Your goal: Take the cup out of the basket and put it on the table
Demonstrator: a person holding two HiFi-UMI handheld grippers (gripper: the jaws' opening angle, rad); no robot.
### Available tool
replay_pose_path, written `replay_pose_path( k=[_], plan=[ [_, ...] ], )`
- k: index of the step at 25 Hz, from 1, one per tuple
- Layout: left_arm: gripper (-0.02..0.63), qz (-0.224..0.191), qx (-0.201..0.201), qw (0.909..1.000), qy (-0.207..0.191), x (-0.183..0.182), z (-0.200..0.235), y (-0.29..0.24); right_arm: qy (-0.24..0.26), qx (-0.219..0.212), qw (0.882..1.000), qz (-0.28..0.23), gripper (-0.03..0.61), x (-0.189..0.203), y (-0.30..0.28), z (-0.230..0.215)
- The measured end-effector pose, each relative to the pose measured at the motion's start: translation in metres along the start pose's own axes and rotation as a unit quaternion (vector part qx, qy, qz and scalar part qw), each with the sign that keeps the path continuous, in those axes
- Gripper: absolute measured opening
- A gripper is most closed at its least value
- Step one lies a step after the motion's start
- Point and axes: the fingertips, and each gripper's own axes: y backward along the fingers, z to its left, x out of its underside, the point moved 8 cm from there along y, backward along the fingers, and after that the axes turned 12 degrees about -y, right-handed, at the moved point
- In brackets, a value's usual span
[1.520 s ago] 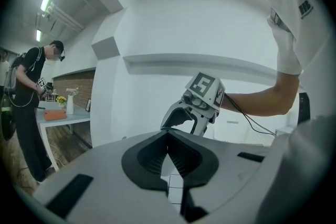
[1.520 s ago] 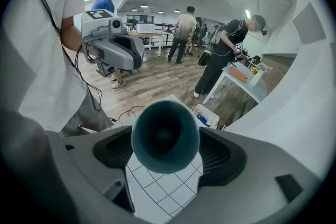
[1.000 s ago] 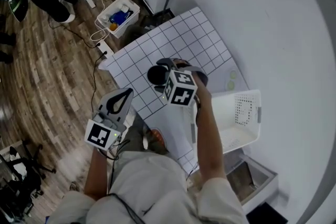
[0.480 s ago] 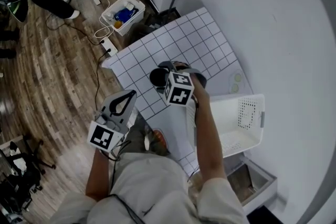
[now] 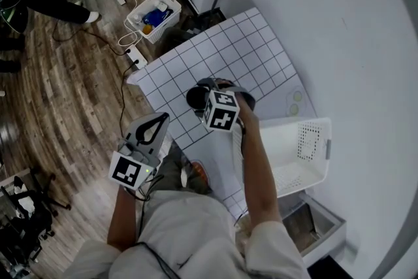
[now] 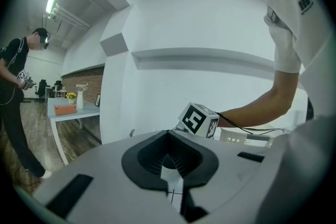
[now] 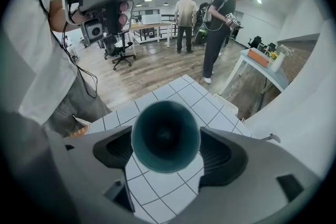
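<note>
A dark teal cup (image 5: 195, 97) hangs just above the white gridded table (image 5: 245, 49), mouth facing the camera in the right gripper view (image 7: 165, 136). My right gripper (image 5: 200, 93) is shut on the cup, one jaw on each side of its wall, pointing steeply down. The white plastic basket (image 5: 307, 140) stands on the table to the right of my forearm, and what I see of it holds nothing. My left gripper (image 5: 155, 119) is held level off the table's near edge, jaws together with nothing between them (image 6: 169, 165).
On the wooden floor beyond the table are a white bin of small items (image 5: 151, 16), a power strip (image 5: 134, 61) and cables. A grey-rimmed box (image 5: 320, 229) sits below the basket. Several people (image 7: 185, 18) stand in the room behind.
My right gripper has sunk a little toward the table with the cup still in it. The left gripper has kept its place.
</note>
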Motion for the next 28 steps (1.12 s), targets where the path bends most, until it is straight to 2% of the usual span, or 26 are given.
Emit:
replay_pose_path(
  k=[28],
  plan=[
    [0.006,0.003,0.019,0.9998,-0.003,0.0,-0.003,-0.012,-0.003,0.005,1.0,0.008,0.399,0.005,-0.001,0.005]
  ],
)
